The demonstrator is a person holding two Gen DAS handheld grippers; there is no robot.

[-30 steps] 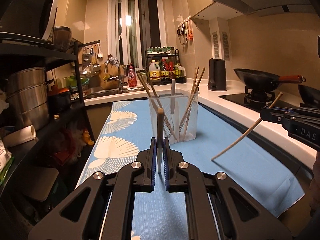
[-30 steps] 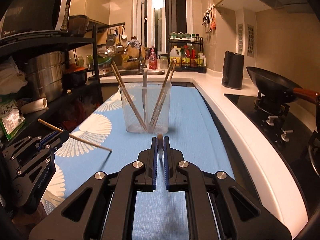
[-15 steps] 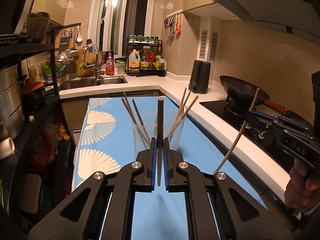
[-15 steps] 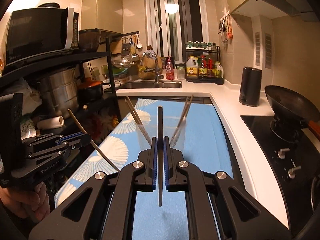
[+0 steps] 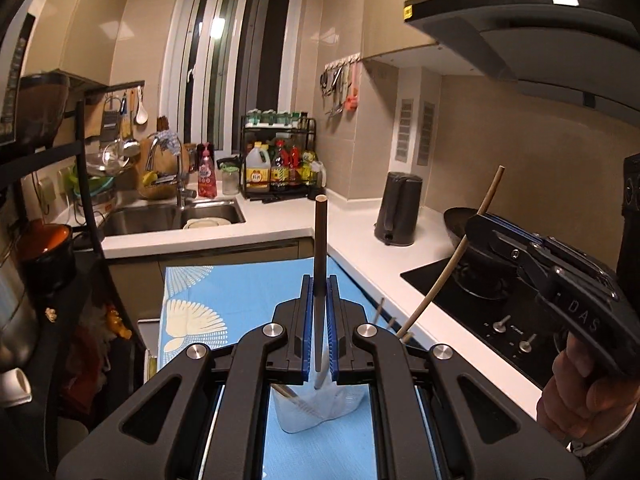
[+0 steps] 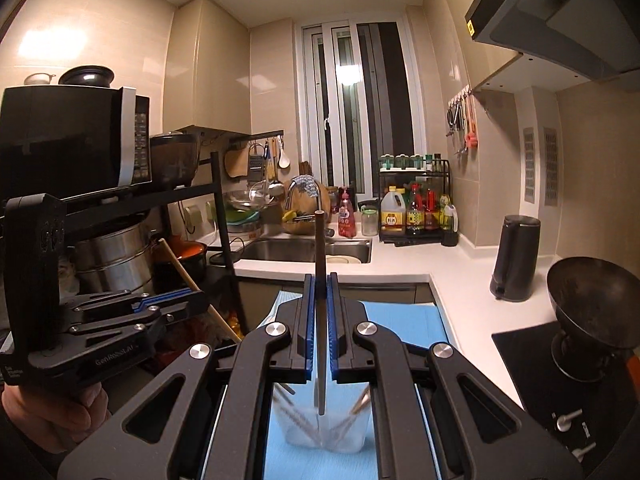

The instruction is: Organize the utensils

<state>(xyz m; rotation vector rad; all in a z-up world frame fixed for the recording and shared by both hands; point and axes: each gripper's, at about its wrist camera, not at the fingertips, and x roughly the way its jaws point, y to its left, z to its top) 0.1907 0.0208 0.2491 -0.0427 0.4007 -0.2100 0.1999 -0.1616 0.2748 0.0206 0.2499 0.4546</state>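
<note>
My left gripper (image 5: 320, 280) is shut on a chopstick (image 5: 320, 240) that stands upright between its jaws. My right gripper (image 6: 320, 280) is shut on another chopstick (image 6: 320, 248), also upright. Both hang above a clear plastic cup (image 5: 316, 408) on the blue cloth (image 5: 240, 292); the cup (image 6: 324, 428) holds several chopsticks. In the left wrist view the right gripper (image 5: 476, 224) holds its chopstick (image 5: 452, 260) slanting down toward the cup. In the right wrist view the left gripper (image 6: 192, 304) holds its chopstick (image 6: 192, 280) slanted.
A white counter (image 5: 360, 252) runs along the right with a black kettle (image 5: 398, 208), a wok (image 6: 588, 312) and a hob (image 5: 472, 304). A sink (image 5: 168, 216) and bottle rack (image 5: 276, 168) lie at the back. A black shelf (image 6: 176, 196) with pots stands left.
Both grippers have risen and tilted downward over the cup. The cup has dropped low in both views, under the jaws. Each held chopstick has turned more upright, tip toward the cup.
</note>
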